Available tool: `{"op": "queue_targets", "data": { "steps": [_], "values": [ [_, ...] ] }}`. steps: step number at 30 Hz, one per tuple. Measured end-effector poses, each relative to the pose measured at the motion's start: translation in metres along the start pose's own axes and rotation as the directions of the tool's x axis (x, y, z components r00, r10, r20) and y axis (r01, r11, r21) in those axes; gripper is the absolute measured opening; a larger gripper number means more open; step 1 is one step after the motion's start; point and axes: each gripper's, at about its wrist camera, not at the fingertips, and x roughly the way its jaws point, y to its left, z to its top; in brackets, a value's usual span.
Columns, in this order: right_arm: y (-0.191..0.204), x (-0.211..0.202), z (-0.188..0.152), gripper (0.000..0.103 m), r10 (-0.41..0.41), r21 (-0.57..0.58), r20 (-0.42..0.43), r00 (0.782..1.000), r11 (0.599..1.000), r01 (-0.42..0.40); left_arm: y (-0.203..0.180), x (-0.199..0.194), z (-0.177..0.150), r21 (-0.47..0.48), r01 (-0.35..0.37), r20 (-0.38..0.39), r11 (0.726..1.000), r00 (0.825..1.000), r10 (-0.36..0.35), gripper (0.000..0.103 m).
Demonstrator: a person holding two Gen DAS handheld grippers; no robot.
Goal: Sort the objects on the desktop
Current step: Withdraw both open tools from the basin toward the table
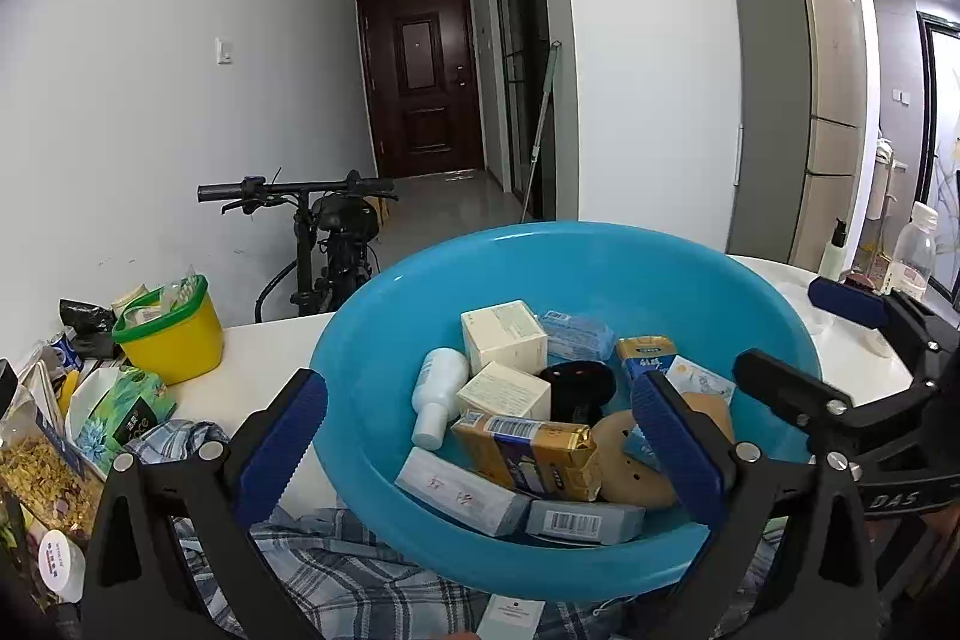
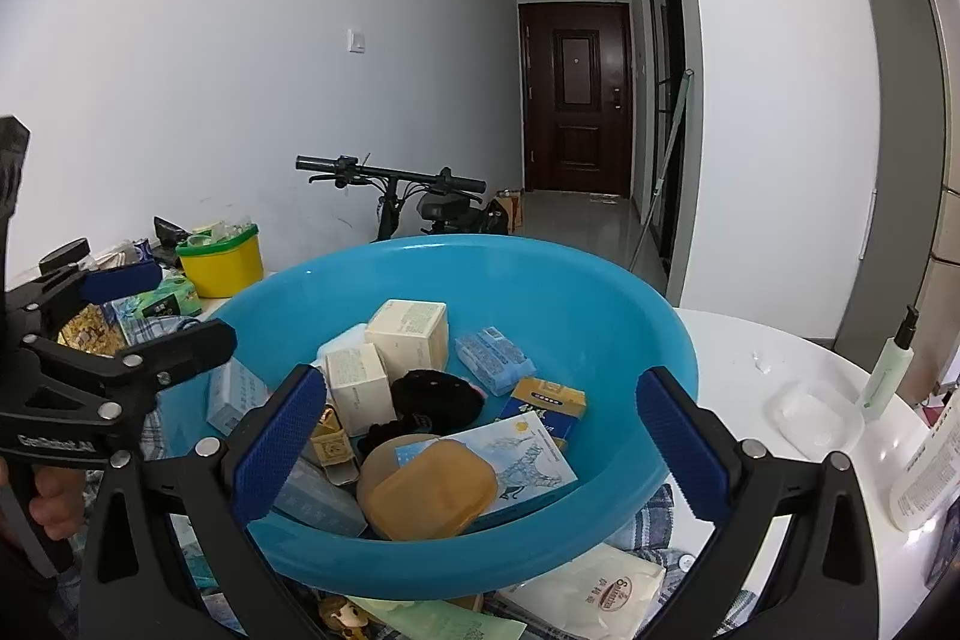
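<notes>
At nine o'clock in the left wrist view, a yellow tub [image 1: 171, 337] with a green rim stands on the white table [image 1: 264, 352] among snack packets, well apart from the work. At the centre sits the blue basin [image 1: 414, 292], resting on a plaid cloth [image 1: 336, 568] and already loaded with sorted things: a white bottle [image 1: 438, 394], two cream boxes [image 1: 503, 343], a gold carton [image 1: 531, 451], a black pouch [image 1: 576, 385] and a tan case [image 1: 630, 466]. The left gripper [image 1: 480, 451] hangs at six o'clock over the basin's near rim, its blue pads wide apart and holding nothing. The right gripper [image 2: 486, 439] is likewise spread and empty above the near rim, with the tan case just beyond it. At three o'clock in the right wrist view stand a pump bottle [image 2: 888, 370] and a shallow white dish [image 2: 813, 415]. Sorting looks well advanced, between placements. The next move likely calls for swinging one gripper out to a loose item beside or under the basin, such as the white packet [image 2: 594, 589] at five o'clock.
</notes>
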Motion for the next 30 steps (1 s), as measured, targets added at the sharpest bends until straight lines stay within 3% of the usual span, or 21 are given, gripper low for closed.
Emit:
{"op": "queue_targets", "data": {
  "steps": [4, 8, 12, 17, 22, 25, 30],
  "values": [
    [-0.003, -0.002, 0.002, 0.103, 0.019, 0.015, -0.008, 1.000, 1.000, -0.019, -0.005, -0.006, 0.003, 0.015, 0.002, 0.012, 1.000, 1.000, -0.002, 0.103],
    [-0.005, -0.019, 0.009, 0.103, 0.026, 0.018, 0.045, 0.999, 0.999, -0.026, -0.002, -0.022, 0.010, 0.000, -0.004, 0.026, 1.000, 1.000, 0.004, 0.103],
    [-0.010, -0.059, 0.011, 0.103, 0.137, 0.053, 0.082, 0.987, 0.988, -0.142, 0.007, -0.073, 0.010, -0.013, 0.018, 0.108, 1.000, 0.994, -0.017, 0.103],
    [0.000, -0.121, -0.005, 0.103, 0.103, -0.001, 0.036, 0.994, 0.995, -0.103, 0.017, -0.140, -0.008, -0.046, -0.028, 0.131, 0.999, 0.991, 0.034, 0.103],
    [0.000, -0.142, -0.049, 0.103, 0.078, 0.018, -0.024, 0.997, 0.997, -0.077, 0.018, -0.152, -0.054, -0.089, -0.057, 0.037, 0.994, 0.997, 0.061, 0.103],
    [-0.013, -0.128, -0.077, 0.103, 0.028, 0.043, -0.101, 0.995, 0.999, -0.024, 0.016, -0.140, -0.084, -0.077, -0.074, -0.023, 0.994, 0.997, 0.073, 0.103],
    [-0.024, -0.112, -0.105, 0.103, 0.034, 0.040, -0.177, 0.984, 0.999, -0.027, 0.011, -0.122, -0.110, -0.047, -0.067, -0.098, 0.997, 0.993, 0.062, 0.103]
  ]
}}
